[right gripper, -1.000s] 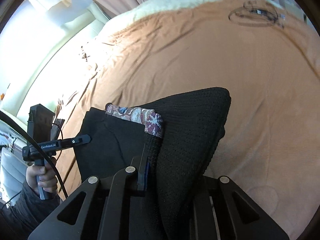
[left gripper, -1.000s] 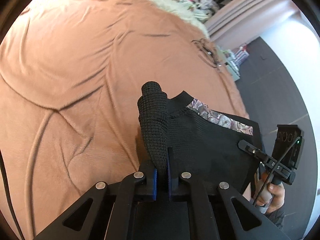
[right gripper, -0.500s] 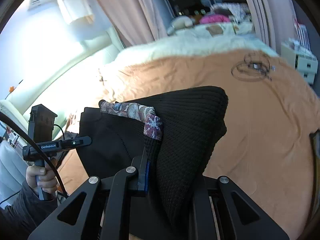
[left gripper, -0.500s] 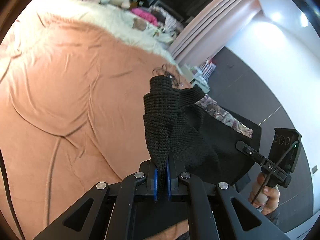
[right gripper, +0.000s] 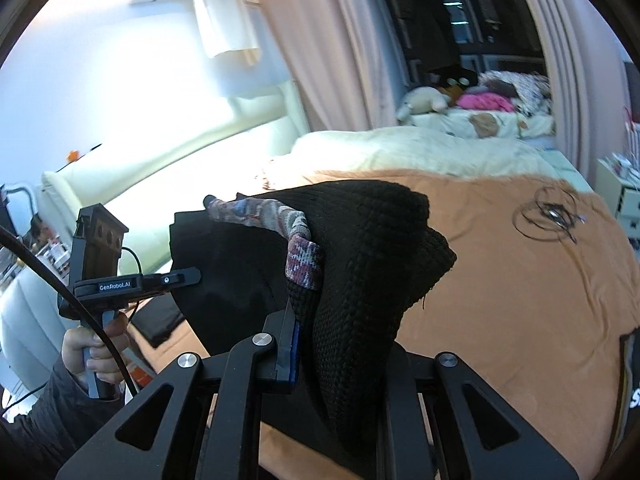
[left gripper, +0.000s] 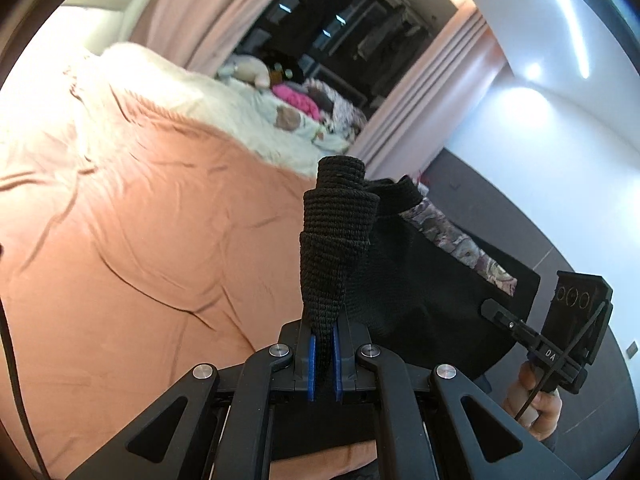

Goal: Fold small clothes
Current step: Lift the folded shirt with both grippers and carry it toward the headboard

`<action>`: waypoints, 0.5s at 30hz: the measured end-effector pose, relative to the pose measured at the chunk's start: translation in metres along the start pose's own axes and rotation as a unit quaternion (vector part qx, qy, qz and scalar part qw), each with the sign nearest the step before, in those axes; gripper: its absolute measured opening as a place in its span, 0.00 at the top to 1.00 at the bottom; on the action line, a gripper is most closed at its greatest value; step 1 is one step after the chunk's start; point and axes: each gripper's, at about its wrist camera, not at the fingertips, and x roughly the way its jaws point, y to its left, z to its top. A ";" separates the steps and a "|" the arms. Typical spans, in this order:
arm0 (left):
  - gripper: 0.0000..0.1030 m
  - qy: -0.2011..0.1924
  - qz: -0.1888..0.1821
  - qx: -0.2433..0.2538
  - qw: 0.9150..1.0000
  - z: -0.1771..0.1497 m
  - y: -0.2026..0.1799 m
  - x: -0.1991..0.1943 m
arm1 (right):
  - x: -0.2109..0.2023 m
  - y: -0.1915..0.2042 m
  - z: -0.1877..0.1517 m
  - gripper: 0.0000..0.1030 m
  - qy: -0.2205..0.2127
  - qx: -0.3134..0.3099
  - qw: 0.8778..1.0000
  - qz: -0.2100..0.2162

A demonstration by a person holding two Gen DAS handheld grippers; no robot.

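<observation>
A black knit garment (left gripper: 340, 240) with a patterned band (left gripper: 460, 248) hangs in the air above the bed, stretched between both grippers. My left gripper (left gripper: 323, 354) is shut on one bunched knit corner, the cloth pinched between its blue pads. In the right wrist view the garment (right gripper: 360, 264) drapes over my right gripper (right gripper: 320, 332), which is shut on the cloth below the patterned band (right gripper: 302, 256); its right finger is hidden under the knit. Each view shows the other gripper at the garment's far edge: the right one (left gripper: 500, 316) and the left one (right gripper: 184, 279).
The bed's orange-brown cover (right gripper: 520, 300) lies below, with a coiled dark cable (right gripper: 548, 216) on it. A white fluffy blanket (left gripper: 200, 100) and piled clothes and toys (right gripper: 480, 100) sit beyond. White drawers (right gripper: 624, 200) stand at the right; a dark item (right gripper: 628, 380) lies at the bed's edge.
Both grippers have risen with the garment, lifting it off the bed cover. The views have tilted up from the bed toward the room's far end.
</observation>
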 end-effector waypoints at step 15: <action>0.94 -0.077 0.050 -0.015 0.996 0.008 0.079 -0.141 | 0.064 0.055 0.017 0.91 0.007 -0.064 0.995 0.075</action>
